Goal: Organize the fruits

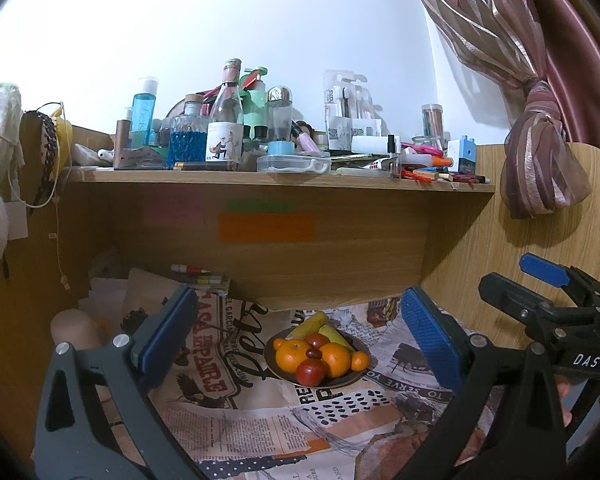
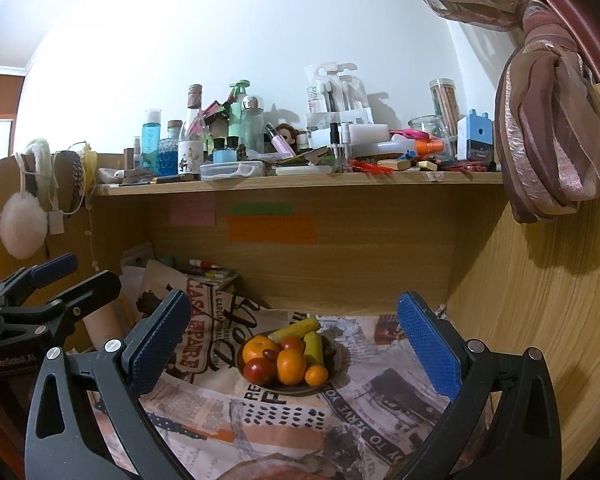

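Newsprint-patterned cloth (image 1: 260, 432), plate (image 1: 342, 381) heaped with oranges, apples, bananas, both jaws released

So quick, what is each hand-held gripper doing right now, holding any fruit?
Left hand-held gripper: open, holding nothing.
Right hand-held gripper: open, holding nothing.

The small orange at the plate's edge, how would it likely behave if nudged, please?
The small orange looks round, so it would probably roll. It sits at the rim of the plate, so it might tumble onto the cloth.
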`<state>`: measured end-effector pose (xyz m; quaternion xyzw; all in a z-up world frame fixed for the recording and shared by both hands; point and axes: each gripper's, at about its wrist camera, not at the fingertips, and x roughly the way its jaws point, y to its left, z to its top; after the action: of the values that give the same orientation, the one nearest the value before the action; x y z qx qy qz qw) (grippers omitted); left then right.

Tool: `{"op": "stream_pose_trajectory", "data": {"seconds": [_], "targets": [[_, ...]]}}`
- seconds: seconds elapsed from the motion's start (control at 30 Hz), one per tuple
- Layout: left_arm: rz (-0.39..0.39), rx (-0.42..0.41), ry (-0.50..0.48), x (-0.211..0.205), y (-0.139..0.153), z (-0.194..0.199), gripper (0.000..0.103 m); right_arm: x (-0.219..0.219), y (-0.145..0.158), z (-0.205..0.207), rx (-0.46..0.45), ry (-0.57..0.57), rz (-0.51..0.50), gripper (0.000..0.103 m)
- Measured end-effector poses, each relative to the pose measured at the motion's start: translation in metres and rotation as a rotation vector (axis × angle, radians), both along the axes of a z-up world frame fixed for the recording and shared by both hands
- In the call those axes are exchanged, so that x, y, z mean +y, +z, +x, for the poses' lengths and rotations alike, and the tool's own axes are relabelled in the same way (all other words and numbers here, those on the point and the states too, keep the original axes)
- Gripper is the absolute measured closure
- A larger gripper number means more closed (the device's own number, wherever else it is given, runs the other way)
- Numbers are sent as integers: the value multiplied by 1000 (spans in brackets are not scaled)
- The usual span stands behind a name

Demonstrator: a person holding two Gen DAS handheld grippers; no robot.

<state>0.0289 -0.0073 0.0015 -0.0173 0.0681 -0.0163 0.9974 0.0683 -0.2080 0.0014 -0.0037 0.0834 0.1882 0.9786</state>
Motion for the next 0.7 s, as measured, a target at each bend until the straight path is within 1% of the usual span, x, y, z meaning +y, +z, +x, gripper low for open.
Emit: {"op": "stream_pose_trajectory", "data": {"seconds": [0.7], "targets": [[-2,18,-7,-2,-4,5,0,0,-3,3,16,-1,10,0]]}}
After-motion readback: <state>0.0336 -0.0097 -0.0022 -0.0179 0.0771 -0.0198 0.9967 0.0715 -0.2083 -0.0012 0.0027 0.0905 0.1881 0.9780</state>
